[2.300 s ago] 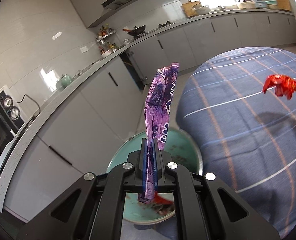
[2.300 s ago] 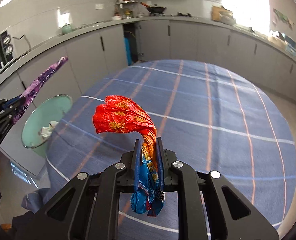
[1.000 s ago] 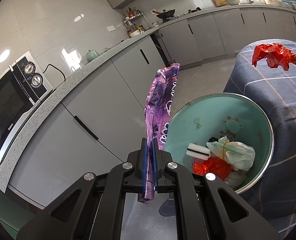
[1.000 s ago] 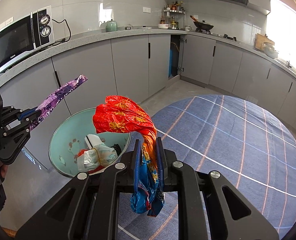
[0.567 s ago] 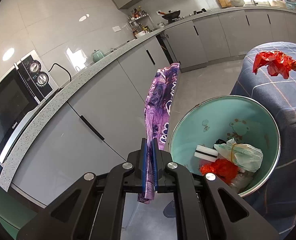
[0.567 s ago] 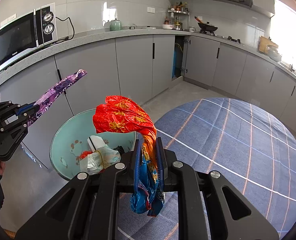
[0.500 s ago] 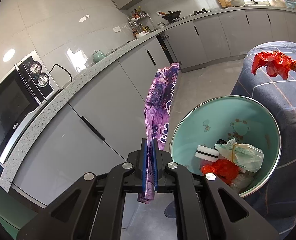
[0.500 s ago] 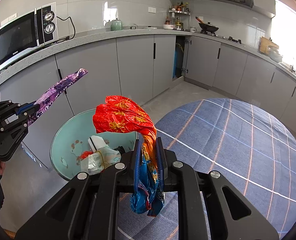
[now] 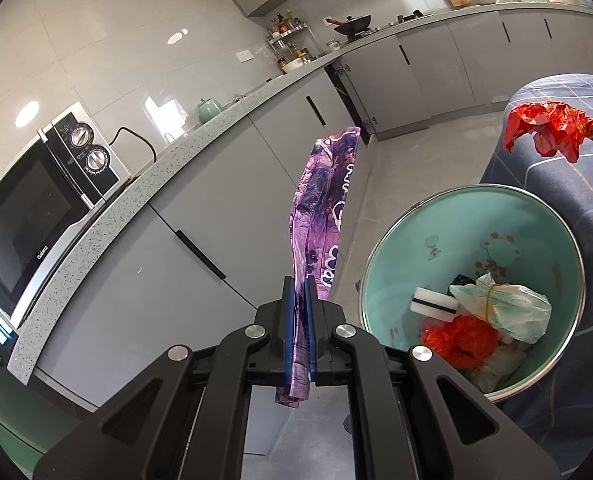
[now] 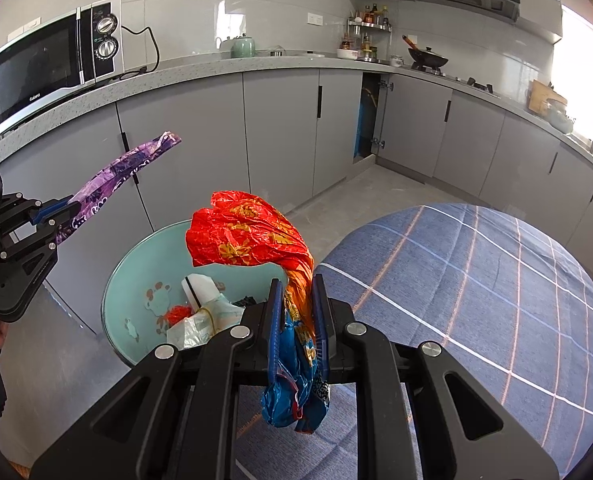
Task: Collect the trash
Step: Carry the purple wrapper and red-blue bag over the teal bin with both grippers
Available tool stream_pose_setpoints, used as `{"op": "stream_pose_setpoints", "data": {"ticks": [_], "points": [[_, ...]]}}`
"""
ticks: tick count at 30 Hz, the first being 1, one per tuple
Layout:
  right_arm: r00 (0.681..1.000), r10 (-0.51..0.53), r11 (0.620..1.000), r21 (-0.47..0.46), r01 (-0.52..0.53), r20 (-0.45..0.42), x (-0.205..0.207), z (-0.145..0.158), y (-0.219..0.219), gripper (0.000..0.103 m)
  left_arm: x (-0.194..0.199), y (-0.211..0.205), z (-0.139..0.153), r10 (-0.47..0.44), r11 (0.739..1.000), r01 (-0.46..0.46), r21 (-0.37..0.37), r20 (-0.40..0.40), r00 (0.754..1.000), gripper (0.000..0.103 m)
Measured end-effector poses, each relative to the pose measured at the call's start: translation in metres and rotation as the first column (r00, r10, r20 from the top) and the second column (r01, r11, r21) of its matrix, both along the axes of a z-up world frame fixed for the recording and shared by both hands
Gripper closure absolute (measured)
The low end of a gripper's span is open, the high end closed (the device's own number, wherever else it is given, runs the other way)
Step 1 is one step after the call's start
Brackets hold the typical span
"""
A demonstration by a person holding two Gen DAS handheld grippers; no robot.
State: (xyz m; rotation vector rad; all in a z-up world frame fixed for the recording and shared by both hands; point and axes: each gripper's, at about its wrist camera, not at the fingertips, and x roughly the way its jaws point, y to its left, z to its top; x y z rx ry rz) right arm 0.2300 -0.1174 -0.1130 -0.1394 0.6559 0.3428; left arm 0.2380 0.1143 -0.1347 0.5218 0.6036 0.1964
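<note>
Between the right gripper (image 10: 298, 292) pads, red wrapper (image 10: 248, 236) (above bin (image 10: 136, 280)).

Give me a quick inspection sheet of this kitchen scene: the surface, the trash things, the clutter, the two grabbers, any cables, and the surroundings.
Surface: blue checked cloth on a round table, bare where visible.
Job's things: purple wrapper and red wrapper, both held in the air; teal bin on the floor beside the table.
Clutter: bin already holds a white sponge, a knotted pale bag and orange plastic.
Grippers: left gripper shut on the purple wrapper; right gripper shut on the red wrapper.
Cables: black cord behind the microwave.
Surroundings: grey cabinets, kettle, wok on the stove.
</note>
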Motion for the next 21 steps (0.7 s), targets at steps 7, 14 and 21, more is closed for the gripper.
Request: {"op": "stream_pose_setpoints", "data": {"ticks": [7, 14, 21], "points": [[1.000, 0.013, 1.000, -0.016, -0.013, 0.008, 0.004, 0.001, 0.007, 0.087, 0.000, -0.001, 0.000, -0.004, 1.000, 0.004, -0.002, -0.003, 1.000, 0.097], [0.999, 0.015, 0.997, -0.075, -0.012, 0.039, 0.006, 0.002, 0.017, 0.087, 0.001, -0.001, 0.001, -0.007, 1.000, 0.007, -0.007, -0.004, 1.000, 0.097], [0.999, 0.020, 0.996, -0.085, -0.016, 0.039, 0.008, 0.001, 0.023, 0.087, 0.000, -0.006, 0.000, -0.021, 1.000, 0.021, -0.005, -0.008, 1.000, 0.097]]}}
